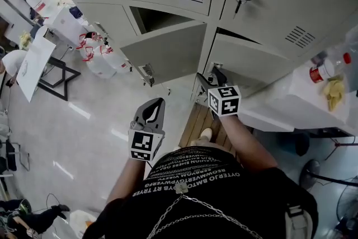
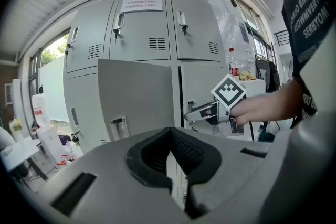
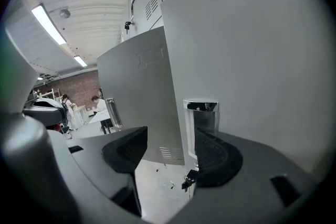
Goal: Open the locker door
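Locker door (image 1: 254,61) is the one I want. It sits in the bottom row of the lockers, just right of another grey door (image 1: 168,50) that already stands wide open. From the head view I see a thin dark gap along its top edge, so I think it is open just a tiny bit, but mostly shut.

My right gripper (image 1: 211,76) is up at the shiny handle (image 3: 202,118) on the door's left edge. Its jaws are wide apart. The handle stands just by the right jaw, and the pads do not seem to press on it yet, so I hold nothing there. A small bunch of keys (image 3: 188,180) hangs just under the handle.

My left gripper (image 1: 152,112) hangs lower down, well away from the lockers. Its jaws are closed tip to tip with nothing in them.

I think the door is thin metal. It should be stiff and hard, not bendy, and not very heavy. It should swing easily on its far side once it comes loose. The handle looks smooth and shiny, so it may be slippery. I think the best place to grab is right on that handle, with one jaw on each side, squeezing firmly so it does not slide out. Then I can pull it toward me. I should keep clear of the keys so they do not get caught.
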{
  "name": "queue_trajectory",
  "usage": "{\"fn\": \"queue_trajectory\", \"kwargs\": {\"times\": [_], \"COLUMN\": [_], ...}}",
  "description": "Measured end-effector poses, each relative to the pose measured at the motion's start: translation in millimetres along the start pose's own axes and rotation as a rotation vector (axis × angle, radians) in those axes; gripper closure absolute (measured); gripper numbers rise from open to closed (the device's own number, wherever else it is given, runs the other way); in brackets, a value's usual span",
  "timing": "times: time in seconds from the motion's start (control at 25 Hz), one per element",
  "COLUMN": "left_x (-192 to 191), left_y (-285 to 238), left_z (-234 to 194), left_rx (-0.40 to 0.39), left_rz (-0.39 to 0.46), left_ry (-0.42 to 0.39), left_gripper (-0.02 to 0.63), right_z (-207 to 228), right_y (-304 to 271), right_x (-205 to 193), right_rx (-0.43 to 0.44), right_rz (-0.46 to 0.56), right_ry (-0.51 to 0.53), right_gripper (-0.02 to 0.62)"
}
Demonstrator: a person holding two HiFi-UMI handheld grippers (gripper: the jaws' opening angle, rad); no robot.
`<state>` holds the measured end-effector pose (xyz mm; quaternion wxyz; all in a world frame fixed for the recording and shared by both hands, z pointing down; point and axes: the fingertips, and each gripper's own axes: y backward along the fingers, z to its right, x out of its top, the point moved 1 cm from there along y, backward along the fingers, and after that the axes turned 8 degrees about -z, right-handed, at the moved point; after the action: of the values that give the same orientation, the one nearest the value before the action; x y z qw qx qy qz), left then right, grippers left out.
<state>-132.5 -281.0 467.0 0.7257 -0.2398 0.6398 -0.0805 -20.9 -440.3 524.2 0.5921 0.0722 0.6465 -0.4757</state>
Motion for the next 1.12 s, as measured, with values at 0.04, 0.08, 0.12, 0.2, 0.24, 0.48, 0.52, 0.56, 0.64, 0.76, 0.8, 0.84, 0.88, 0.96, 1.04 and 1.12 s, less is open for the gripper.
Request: {"fn": "queue_trajectory", "kwargs": {"times": [0.04,0.08,0.12,0.2,0.24,0.48,0.52,0.56,0.64,0.76,0.8,0.84,0.88,0.96,1.04,1.12], "left_x": [-1.5,-2.9,-4.3,-6.8,-7.8,-19.7,-22.0,-24.2,-28.7,-36.8,-39.7,-42.6,-45.4,-51.9,-59.8,-66.3], "left_y": [2.4,4.8,7.3,12.3,14.7,29.2,32.7,36.3,43.5,53.8,56.9,59.8,62.4,67.1,71.4,75.3], "left_z": [1.0,2.1,3.4,6.4,8.0,14.6,15.3,15.6,14.7,10.9,9.4,8.0,6.9,5.6,5.3,6.7], "left_rx": [-0.007,-0.014,-0.022,-0.040,-0.050,-0.105,-0.113,-0.120,-0.131,-0.143,-0.147,-0.151,-0.156,-0.167,-0.178,-0.189], "left_rz": [0.000,0.001,0.001,0.002,0.003,0.004,0.004,0.005,0.006,0.004,0.002,0.001,-0.001,-0.005,-0.014,-0.021], "left_ry": [-0.003,-0.006,-0.009,-0.015,-0.018,-0.044,-0.047,-0.050,-0.054,-0.058,-0.059,-0.060,-0.062,-0.064,-0.066,-0.070], "left_gripper": [0.607,0.607,0.606,0.607,0.607,0.607,0.606,0.607,0.606,0.606,0.607,0.607,0.607,0.606,0.607,0.607], "right_z": [-2.9,-5.8,-8.5,-12.2,-13.5,-21.5,-22.7,-23.8,-26.0,-30.1,-31.4,-32.5,-33.3,-33.9,-33.1,-27.9], "right_y": [3.4,7.1,11.0,19.5,23.6,42.7,46.1,49.4,55.4,60.8,61.4,61.5,61.4,59.7,53.3,46.3], "right_x": [-2.4,-5.0,-7.9,-14.5,-17.8,-31.5,-34.0,-36.5,-40.9,-46.2,-47.9,-49.6,-51.0,-52.5,-52.6,-50.1], "right_rx": [-0.004,-0.008,-0.013,-0.026,-0.035,-0.091,-0.101,-0.113,-0.138,-0.176,-0.186,-0.194,-0.203,-0.226,-0.251,-0.279], "right_rz": [0.001,0.002,0.003,0.008,0.011,0.013,0.014,0.016,0.020,0.017,0.015,0.013,0.012,0.012,0.007,0.002], "right_ry": [-0.003,-0.008,-0.015,-0.033,-0.039,-0.055,-0.063,-0.070,-0.081,-0.092,-0.096,-0.100,-0.105,-0.107,-0.100,-0.100], "right_gripper": [0.341,0.344,0.348,0.360,0.368,0.383,0.389,0.394,0.399,0.387,0.382,0.380,0.382,0.382,0.382,0.380]}}
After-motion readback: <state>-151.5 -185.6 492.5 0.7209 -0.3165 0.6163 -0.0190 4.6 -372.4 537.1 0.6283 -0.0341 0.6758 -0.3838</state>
